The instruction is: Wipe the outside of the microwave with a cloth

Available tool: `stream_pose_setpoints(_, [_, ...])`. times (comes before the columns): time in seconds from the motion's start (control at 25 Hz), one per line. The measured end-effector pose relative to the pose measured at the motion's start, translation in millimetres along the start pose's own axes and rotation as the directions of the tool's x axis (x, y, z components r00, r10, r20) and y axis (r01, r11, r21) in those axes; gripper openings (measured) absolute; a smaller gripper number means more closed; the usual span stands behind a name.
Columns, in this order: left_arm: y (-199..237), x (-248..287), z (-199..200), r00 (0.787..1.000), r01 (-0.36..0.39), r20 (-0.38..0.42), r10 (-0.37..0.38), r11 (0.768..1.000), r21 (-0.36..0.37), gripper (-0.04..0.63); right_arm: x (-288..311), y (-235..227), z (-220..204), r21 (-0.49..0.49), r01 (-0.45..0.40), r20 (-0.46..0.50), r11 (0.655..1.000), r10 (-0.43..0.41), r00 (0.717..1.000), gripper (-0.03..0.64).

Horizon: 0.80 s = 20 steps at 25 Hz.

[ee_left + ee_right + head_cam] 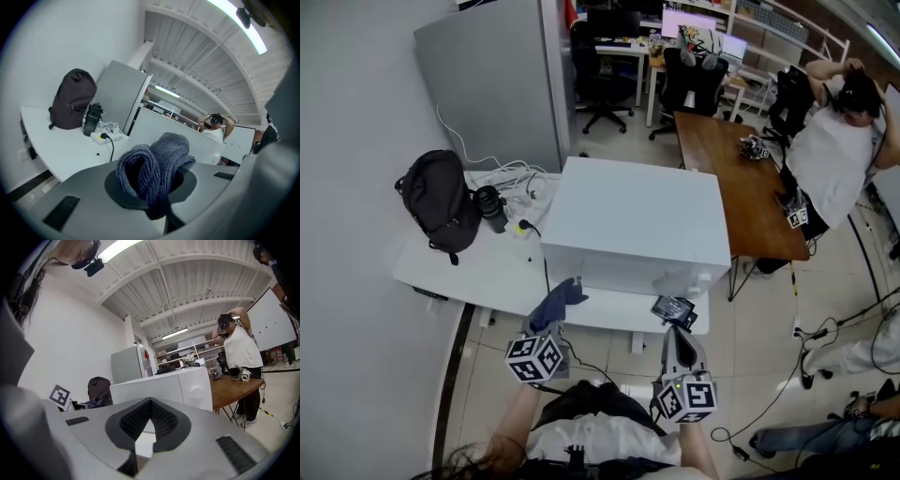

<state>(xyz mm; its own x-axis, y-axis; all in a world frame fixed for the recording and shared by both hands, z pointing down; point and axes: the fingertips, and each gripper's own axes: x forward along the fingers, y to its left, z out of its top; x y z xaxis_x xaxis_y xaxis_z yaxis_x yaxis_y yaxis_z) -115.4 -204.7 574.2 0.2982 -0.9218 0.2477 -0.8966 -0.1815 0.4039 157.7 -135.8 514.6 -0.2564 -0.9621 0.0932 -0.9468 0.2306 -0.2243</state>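
Note:
The white microwave (637, 225) stands on a white table (450, 272) in the head view. It also shows behind the cloth in the left gripper view (211, 145) and ahead in the right gripper view (164, 387), with its dial side showing. My left gripper (561, 305) (154, 187) is shut on a blue-grey cloth (558, 300) (154, 161), held bunched just in front of the microwave's near left corner. My right gripper (676, 330) (147, 430) is shut with nothing in it, below the microwave's near right corner.
On the table's left part are a black backpack (441, 199), a black bottle (492, 208) and a power strip with cables (523, 225). A small black device (673, 307) lies at the table's front edge. Behind are a grey cabinet (492, 84), a wooden table (741, 187) and a person (834, 155).

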Motion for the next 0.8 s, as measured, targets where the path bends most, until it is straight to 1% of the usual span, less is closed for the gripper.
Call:
stream_pose_setpoints(0.12, [-30.0,-28.2,4.9,0.999,0.034,0.024,-0.035,0.999,0.022,0.052,-7.0,2.8,-2.1,0.005,-0.002,0.001,1.000,0.002,1.000,0.017])
stream_pose_setpoints(0.24, [-50.5,-56.3,9.1,0.997,0.067,0.045,-0.069,0.997,0.041,0.052,-25.6,11.5,-1.5,0.016,0.003,0.015,1.000,-0.003,1.000,0.017])
stream_pose_setpoints(0.36, [-63.4,-87.6,7.9,0.994,0.096,0.053,-0.099,0.994,0.051,0.052,-51.6,25.3,-4.2,0.010,0.013,0.017,1.000,-0.013,1.000,0.017])
stream_pose_setpoints(0.52, [-71.0,-144.6,0.5,0.988,0.136,0.061,-0.141,0.988,0.072,0.052,-95.0,50.7,-9.2,0.029,0.027,0.055,0.999,-0.029,0.998,0.017])
stream_pose_setpoints(0.6, [-67.2,-172.2,-4.3,0.987,0.139,0.068,-0.144,0.988,0.068,0.052,-116.1,67.2,-15.6,0.040,0.030,0.062,0.999,-0.032,0.998,0.017])
stream_pose_setpoints(0.68, [-60.9,-198.4,-8.4,0.989,0.121,0.075,-0.126,0.990,0.074,0.052,-136.6,86.9,-23.9,0.042,0.028,0.053,0.999,-0.030,0.998,0.017])
stream_pose_setpoints(0.76, [-59.7,-223.1,-13.5,0.991,0.110,0.067,-0.116,0.990,0.084,0.052,-156.4,107.2,-28.4,0.039,0.020,0.042,0.999,-0.022,0.999,0.017])
stream_pose_setpoints(0.8, [-62.2,-234.3,-17.9,0.991,0.116,0.056,-0.121,0.990,0.081,0.052,-166.6,116.1,-28.8,0.036,0.016,0.038,0.999,-0.017,0.999,0.017])
